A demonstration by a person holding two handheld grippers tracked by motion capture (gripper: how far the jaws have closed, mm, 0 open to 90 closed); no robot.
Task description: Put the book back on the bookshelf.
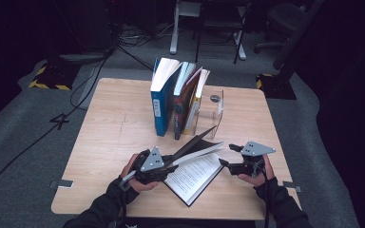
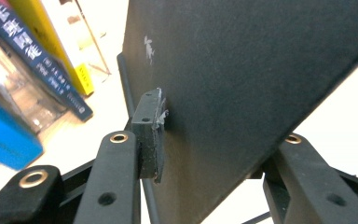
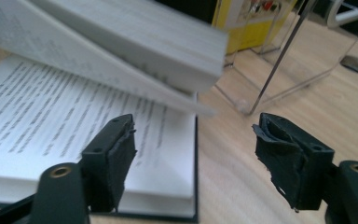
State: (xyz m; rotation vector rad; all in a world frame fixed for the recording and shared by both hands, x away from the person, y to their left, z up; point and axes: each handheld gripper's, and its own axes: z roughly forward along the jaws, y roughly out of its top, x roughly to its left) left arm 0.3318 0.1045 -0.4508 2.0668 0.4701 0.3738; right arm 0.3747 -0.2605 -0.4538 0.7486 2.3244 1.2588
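An open book (image 1: 196, 176) lies on the wooden table (image 1: 116, 137) near its front edge. Its black cover (image 1: 194, 141) and a block of pages (image 3: 135, 32) are raised at a slant over the printed right-hand page (image 3: 51, 112). My left gripper (image 1: 173, 164) is shut on that raised part. In the left gripper view, one pad (image 2: 151, 135) presses the cover's (image 2: 242, 84) dark face and the other jaw sits behind it. My right gripper (image 1: 225, 155) hovers open at the book's right edge, its jaws (image 3: 196, 149) wide apart with nothing gripped.
A row of upright books (image 1: 178, 99) stands mid-table, leaning on a clear acrylic bookend (image 1: 214, 111). A round grommet (image 1: 215, 99) sits behind it. Bare wood stretches to the left of the book. Chairs and cables lie on the floor beyond.
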